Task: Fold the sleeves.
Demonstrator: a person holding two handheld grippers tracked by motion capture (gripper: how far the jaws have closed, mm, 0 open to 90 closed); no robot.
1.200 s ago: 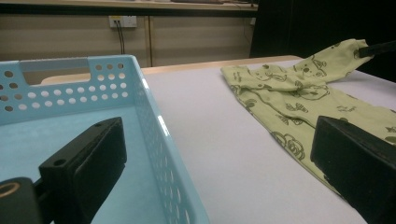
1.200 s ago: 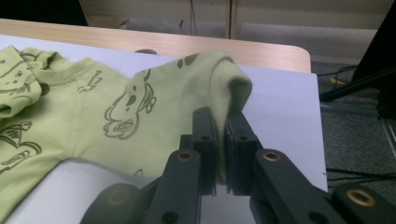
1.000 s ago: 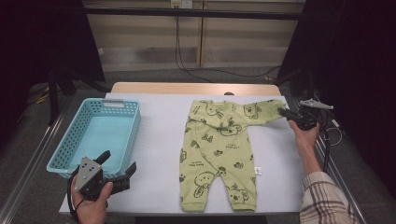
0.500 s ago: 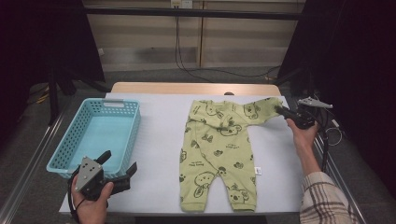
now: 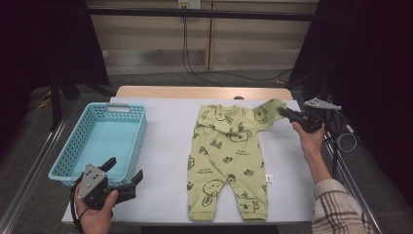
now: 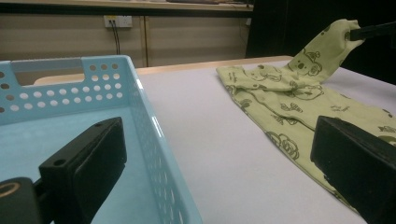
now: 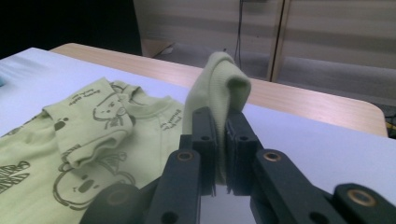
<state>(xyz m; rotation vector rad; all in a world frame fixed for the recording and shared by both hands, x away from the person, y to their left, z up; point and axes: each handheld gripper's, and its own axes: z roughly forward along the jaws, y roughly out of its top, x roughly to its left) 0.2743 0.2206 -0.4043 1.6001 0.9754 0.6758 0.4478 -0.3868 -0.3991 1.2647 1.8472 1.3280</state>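
R gripper (image 7: pixel 222 140) tight on romper (image 5: pixel 229 161) sleeve cuff; L gripper (image 5: pixel 127 179) wide, empty.

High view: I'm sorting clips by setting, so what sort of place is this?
Probably a recording lab or studio, not a home: black curtains flank a white-covered table, and a person's hand-held grippers work a baby romper beside a blue basket.

The table (image 5: pixel 165 146) is evenly lit from above, with faint shadows; the sides of the high view are left in darkness. Near jaws are blurred in both gripper views. A soft glare is seen on the basket (image 6: pixel 140 88) rim.
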